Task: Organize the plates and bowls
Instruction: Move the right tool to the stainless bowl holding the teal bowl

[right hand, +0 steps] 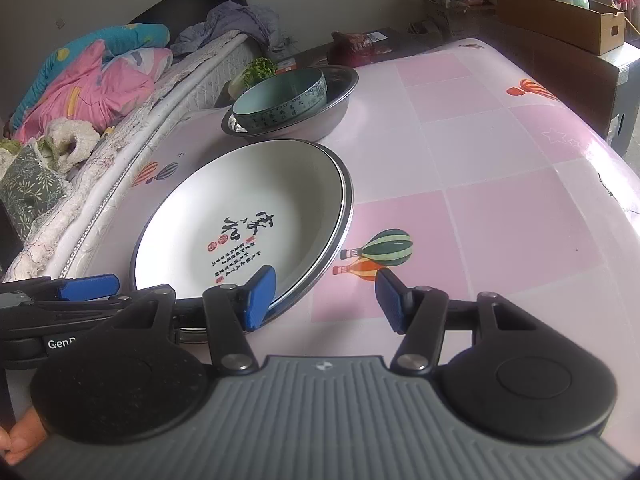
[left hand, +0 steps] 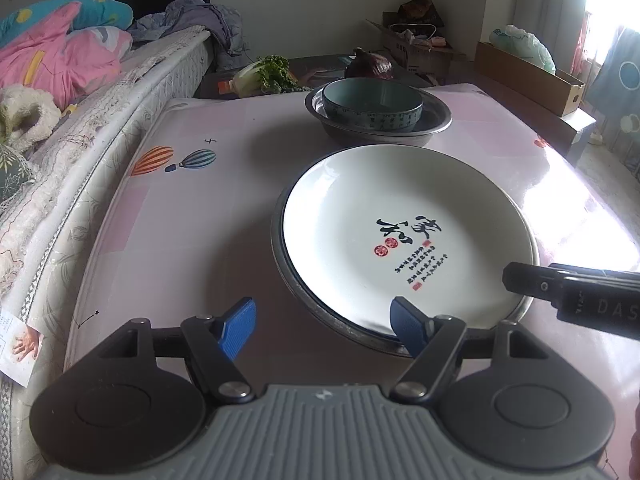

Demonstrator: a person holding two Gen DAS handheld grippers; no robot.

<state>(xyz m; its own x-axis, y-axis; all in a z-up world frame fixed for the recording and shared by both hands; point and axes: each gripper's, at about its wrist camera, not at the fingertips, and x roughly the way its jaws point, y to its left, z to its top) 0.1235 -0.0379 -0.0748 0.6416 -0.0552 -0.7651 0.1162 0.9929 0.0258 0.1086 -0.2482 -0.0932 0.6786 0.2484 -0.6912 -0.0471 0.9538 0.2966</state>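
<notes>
Centrally in the left wrist view lies the white plate (left hand: 404, 236), printed with black and red characters, nested inside a shallow metal pan (left hand: 296, 292) whose rim shows around its lower left edge. Above it in that frame, further up the pink tablecloth (left hand: 192, 216), a teal bowl (left hand: 372, 105) sits inside a metal basin (left hand: 434, 114).

Along the left side of both frames runs a mattress (left hand: 80, 160) pressed against the table's edge, heaped with pink and blue bedding (left hand: 60, 52). Beyond the table's far edge are leafy greens (left hand: 272, 72), a dark red bundle (left hand: 368, 65) and a cardboard box (left hand: 528, 76) at upper right.

The left gripper (left hand: 324, 326) stands released, nothing between its blue pads; its right-hand pad overlaps the plate's near rim in the picture, the other is over bare cloth. The right gripper (right hand: 326, 298) is likewise unclenched and holds nothing: its left-hand pad overlaps the near rim of plate and pan, whether touching I cannot tell, and its other pad hangs over the balloon print (right hand: 378, 254). In the right wrist view the left gripper's finger pokes in at lower left, just beside the plate.

Open cloth fills the right half of the right wrist frame, up to the table's curved edge at right.
</notes>
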